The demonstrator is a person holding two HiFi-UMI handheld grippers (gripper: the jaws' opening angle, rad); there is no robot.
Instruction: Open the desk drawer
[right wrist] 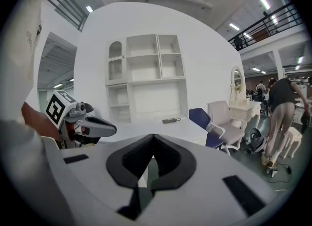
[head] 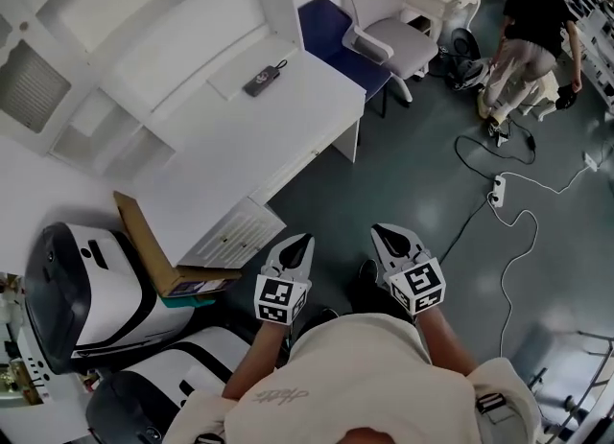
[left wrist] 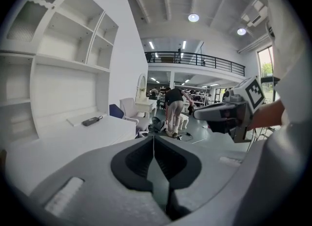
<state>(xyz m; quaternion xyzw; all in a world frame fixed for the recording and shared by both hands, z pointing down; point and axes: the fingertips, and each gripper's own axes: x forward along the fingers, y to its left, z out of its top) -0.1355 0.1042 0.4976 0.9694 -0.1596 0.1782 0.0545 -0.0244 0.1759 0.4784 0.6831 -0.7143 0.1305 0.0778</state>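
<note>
Grey floor lies under the person, who holds both tools out low in front. The left tool and the right tool each have their jaws pressed together with nothing between them. The marker cubes carry only square codes, and script on the person's shirt is too small to read.

The drawer sits ahead and to the left of the left tool, at the near end of the white bench. Its front runs along the bench's long edge. The left tool is plainly the nearer one, so I judge it suits the pull.

Beyond the drawer, a dark remote-like device rests on the bench, with no brand legible
</note>
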